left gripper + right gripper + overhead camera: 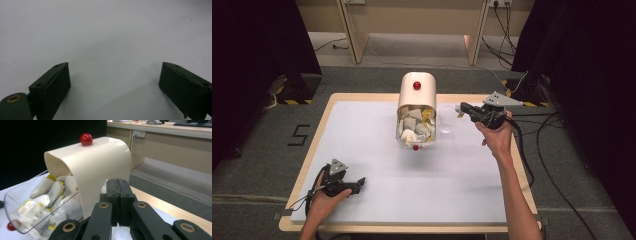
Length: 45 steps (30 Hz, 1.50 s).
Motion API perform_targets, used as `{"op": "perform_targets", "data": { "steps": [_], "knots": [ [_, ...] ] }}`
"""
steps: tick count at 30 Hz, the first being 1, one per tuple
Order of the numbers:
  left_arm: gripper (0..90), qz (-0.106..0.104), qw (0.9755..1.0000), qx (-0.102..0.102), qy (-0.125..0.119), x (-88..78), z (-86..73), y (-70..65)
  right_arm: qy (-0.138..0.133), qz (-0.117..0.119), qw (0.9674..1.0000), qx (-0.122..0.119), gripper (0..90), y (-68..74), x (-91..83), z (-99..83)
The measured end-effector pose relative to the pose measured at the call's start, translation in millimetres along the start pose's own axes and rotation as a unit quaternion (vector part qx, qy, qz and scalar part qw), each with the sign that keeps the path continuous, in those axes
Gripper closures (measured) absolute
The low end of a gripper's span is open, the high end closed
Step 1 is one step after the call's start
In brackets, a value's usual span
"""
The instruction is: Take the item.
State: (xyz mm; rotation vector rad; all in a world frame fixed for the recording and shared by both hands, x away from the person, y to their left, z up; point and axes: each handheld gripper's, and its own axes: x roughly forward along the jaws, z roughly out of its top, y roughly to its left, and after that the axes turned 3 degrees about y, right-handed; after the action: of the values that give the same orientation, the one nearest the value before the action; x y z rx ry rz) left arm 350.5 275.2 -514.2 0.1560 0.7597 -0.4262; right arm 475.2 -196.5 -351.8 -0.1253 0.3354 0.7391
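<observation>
your left gripper (113,82) hangs close over the bare white table top (105,32) (jaws spread wide, nothing between them).

On the table (362,150) a curved-top container (417,92) stands near the far edge, about midway across. Its clear drawer (414,140) juts out toward the person, and packets (414,125) are piled inside it. 1 ball (416,85) sits on the container's top; a 2nd ball (415,147) is at the drawer's near end. The right gripper (460,107) is just to the right of the container, level with the drawer's rear and pointing at it. The left gripper (361,182) lies at the near left of the table, well apart from the container, pointing right. Behind the table stand desk legs (354,35).
</observation>
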Motion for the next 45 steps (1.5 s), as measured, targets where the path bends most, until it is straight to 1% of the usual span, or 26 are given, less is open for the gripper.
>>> {"op": "perform_targets", "data": {
  "steps": [8, 23, 38, 45],
  "knots": [
    [9.2, 0.000, 1.0000, -0.001, 0.000, 0.0, 0.0, 0.0, -0.004, 0.002, 0.9999, 0.009, 89.7, -6.5, 12.8, 1.0],
    [9.2, 0.000, 1.0000, -0.001, 0.001, -0.2, 0.1, -0.1, 0.001, 0.008, 1.0000, 0.006, 89.7, -7.3, 33.7, 9.7],
    [9.2, 0.000, 1.0000, -0.001, 0.001, -0.2, 0.1, 0.0, 0.008, 0.014, 0.9998, 0.013, 89.7, -9.2, 47.7, 11.7],
    [9.2, 0.000, 1.0000, 0.000, 0.001, -0.2, 0.0, -0.1, 0.014, 0.017, 0.9997, 0.010, 89.7, -7.4, 52.9, 10.3]
  ]
}}
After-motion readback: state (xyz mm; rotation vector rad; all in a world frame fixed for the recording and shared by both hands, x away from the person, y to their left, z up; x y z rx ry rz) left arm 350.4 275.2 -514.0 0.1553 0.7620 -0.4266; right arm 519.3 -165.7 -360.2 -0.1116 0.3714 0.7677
